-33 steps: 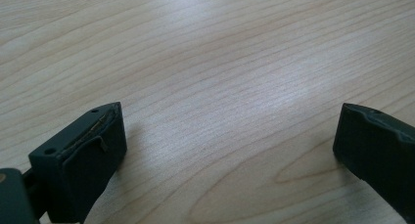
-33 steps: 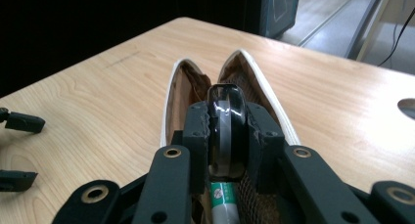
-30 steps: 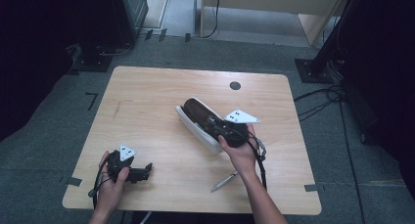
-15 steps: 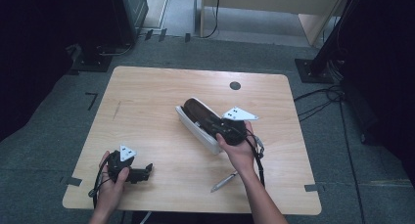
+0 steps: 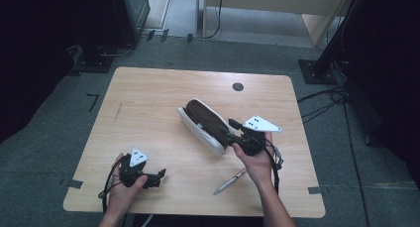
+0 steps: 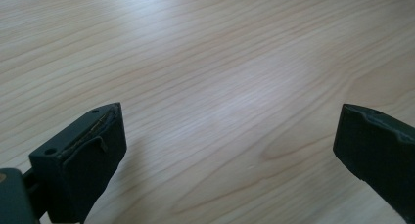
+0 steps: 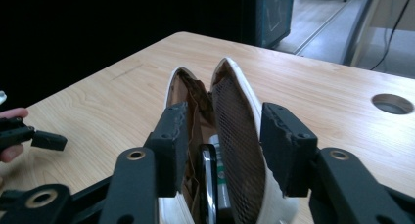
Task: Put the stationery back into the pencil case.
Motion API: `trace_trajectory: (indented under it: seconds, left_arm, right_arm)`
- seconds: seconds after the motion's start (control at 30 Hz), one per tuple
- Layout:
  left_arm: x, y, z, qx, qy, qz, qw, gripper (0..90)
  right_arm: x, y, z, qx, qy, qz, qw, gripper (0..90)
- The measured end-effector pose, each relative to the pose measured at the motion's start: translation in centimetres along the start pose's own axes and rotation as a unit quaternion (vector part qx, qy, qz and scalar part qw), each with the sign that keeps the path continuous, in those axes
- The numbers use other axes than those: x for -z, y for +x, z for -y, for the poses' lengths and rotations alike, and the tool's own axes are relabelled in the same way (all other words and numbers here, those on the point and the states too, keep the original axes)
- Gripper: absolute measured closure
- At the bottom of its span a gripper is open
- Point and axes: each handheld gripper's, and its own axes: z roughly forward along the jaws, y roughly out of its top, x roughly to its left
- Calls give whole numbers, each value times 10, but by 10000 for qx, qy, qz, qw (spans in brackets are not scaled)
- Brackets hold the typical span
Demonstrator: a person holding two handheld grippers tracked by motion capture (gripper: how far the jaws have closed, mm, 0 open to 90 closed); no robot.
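A white pencil case (image 5: 200, 130) with a brown lining lies open on the table (image 5: 148, 103), dark items inside it (image 7: 211, 185). My right gripper (image 5: 230, 133) is at its near end. Its jaws have just been opening and now stand on either side of the case (image 7: 235, 116), the right one clear of the mesh half, so they are open. My left gripper (image 5: 157, 176) rests low at the front left of the table, open over bare wood (image 6: 230, 131), nothing between its jaws.
A pen (image 5: 230, 181) lies on the table just left of the right forearm. A round cable hole (image 5: 237, 86) sits near the far edge. Dark stands and cables (image 5: 322, 73) surround the table on the grey floor.
The right gripper's jaws have spread apart around the case's end, and that hand has drifted slightly right. The left hand has shifted a little to the right.
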Motion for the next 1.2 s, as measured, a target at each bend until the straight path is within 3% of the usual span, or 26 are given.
trace_trajectory:
  seconds: [0.37,0.57,0.9,1.2]
  left_arm:
    - [-9,-35,-8,-162,-55,478,9987,0]
    - [-15,-52,-11,-294,-23,577,9979,0]
    - [-20,-64,-16,-287,-11,776,9966,2]
    - [-23,-81,-20,-371,-83,1060,9936,138]
  right_arm:
    - [37,-4,21,-158,-106,378,9991,444]
    - [44,-6,47,-225,84,468,9986,433]
    - [53,-21,84,-424,335,642,9965,414]
    - [61,-26,108,-617,590,716,9938,405]
